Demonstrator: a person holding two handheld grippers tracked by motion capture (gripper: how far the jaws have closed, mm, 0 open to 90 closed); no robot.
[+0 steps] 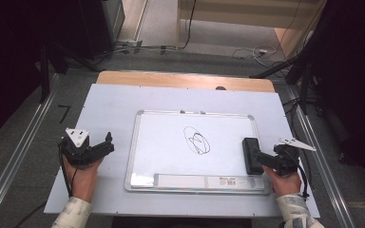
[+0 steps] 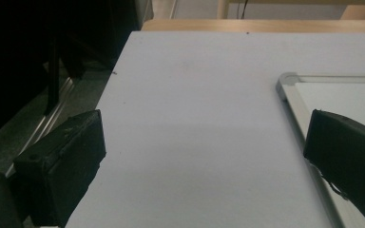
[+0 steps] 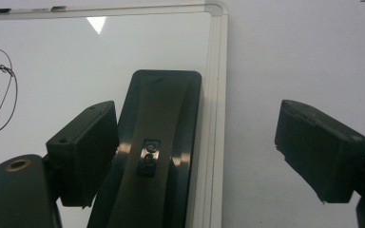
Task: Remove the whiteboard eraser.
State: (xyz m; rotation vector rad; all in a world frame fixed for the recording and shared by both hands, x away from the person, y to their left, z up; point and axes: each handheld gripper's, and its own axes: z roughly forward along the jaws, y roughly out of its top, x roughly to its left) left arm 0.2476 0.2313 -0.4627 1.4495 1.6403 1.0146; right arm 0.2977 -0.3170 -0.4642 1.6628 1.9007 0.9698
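High view: eraser (image 1: 252, 155) is lying on the whiteboard (image 1: 171, 142) right edge, right gripper (image 1: 266, 159) closing in; left gripper (image 1: 105, 142) is idling. Left gripper view: jaws gaping, empty. Right gripper view: jaws are standing wide astride the eraser (image 3: 159, 142) (light, rigid, probably slick); grip its long sides.

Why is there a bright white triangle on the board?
Right gripper view: the triangle is glare mirrored on the glossy whiteboard, and the near fingers look soft. High view: the room's edges fall into deep shadow while the table is evenly lit.
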